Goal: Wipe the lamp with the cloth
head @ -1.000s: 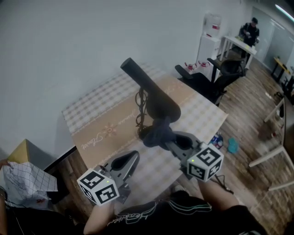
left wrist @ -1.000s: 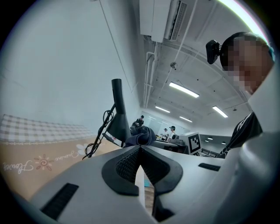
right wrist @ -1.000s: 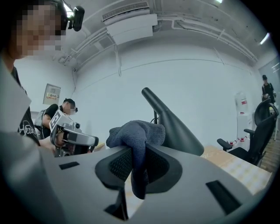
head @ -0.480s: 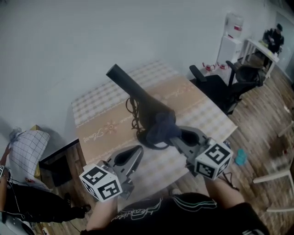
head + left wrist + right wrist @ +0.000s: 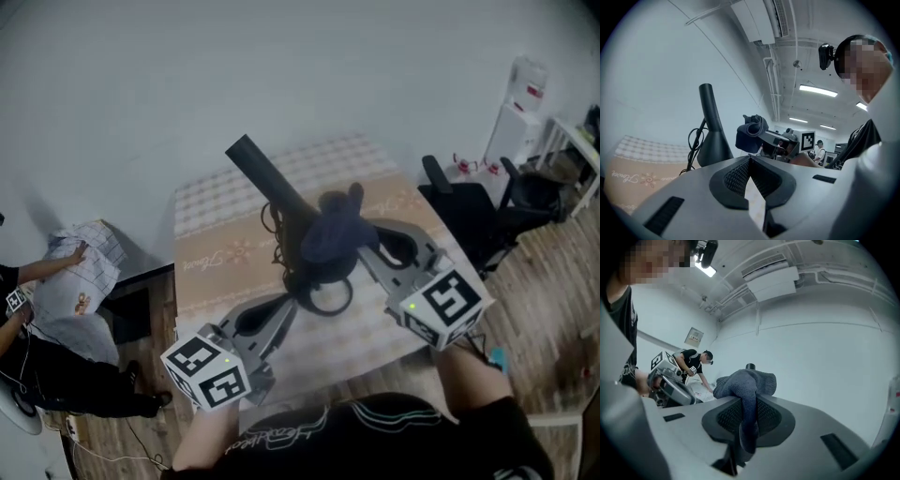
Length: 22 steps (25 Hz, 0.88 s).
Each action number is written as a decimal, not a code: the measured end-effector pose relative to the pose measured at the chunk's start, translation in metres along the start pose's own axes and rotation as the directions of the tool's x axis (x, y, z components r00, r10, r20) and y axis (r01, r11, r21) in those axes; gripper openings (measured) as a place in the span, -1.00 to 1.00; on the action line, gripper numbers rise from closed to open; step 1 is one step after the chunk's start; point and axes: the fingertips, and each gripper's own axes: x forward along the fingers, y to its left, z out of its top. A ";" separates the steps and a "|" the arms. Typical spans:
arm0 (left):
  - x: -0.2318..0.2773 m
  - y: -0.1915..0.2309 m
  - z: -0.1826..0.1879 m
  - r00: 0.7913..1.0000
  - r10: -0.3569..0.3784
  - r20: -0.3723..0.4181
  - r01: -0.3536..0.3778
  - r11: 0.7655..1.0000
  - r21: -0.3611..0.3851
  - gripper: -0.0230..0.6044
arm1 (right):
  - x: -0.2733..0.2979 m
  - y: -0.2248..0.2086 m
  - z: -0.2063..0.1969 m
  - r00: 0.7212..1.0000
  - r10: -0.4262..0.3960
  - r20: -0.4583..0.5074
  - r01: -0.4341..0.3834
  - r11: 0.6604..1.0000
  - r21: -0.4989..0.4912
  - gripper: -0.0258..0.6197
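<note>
At the centre of the head view, a table [image 5: 216,202] with a checked cover and a tan runner stands against a white wall [image 5: 187,75]. A black lamp [image 5: 272,183] rests on it, stem slanting toward the upper left, with a black cord [image 5: 278,234] looped beside it. The right gripper [image 5: 361,251], at centre right, clamps a dark blue cloth [image 5: 330,234] close to the lamp's body; whether they touch cannot be told. The left gripper [image 5: 281,314], at lower centre, has its jaws closed on nothing, near the lamp's foot. At the right, a black chair [image 5: 469,211] stands on a wood floor [image 5: 553,281]. At the left edge is a person [image 5: 56,380] in dark clothes.
</note>
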 end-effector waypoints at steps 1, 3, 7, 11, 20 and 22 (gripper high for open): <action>-0.003 -0.003 0.003 1.000 0.017 0.005 -0.017 1.000 0.002 -0.93 | 0.002 -0.003 0.009 1.000 0.006 0.010 -0.006 0.999 -0.034 -0.74; -0.007 -0.007 0.007 0.999 0.044 0.012 -0.044 0.999 0.006 -0.93 | 0.006 -0.007 0.027 0.999 0.020 0.031 -0.017 0.996 -0.092 -0.74; -0.013 -0.009 0.011 0.997 0.073 0.009 -0.073 0.997 0.022 -0.93 | 0.021 -0.013 0.055 0.996 0.053 0.065 -0.044 0.991 -0.130 -0.74; -0.023 0.002 0.016 0.996 0.089 0.015 -0.090 0.995 0.031 -0.93 | 0.050 -0.023 0.075 0.992 0.078 0.102 -0.065 0.990 -0.121 -0.74; -0.041 0.037 0.031 0.996 0.081 0.032 -0.082 0.996 0.028 -0.93 | 0.119 -0.039 0.114 0.993 0.007 0.118 0.022 0.971 -0.236 -0.74; -0.042 0.041 0.033 0.997 0.074 0.035 -0.075 0.997 0.035 -0.93 | 0.129 -0.039 0.121 0.993 -0.015 0.117 0.047 0.959 -0.280 -0.74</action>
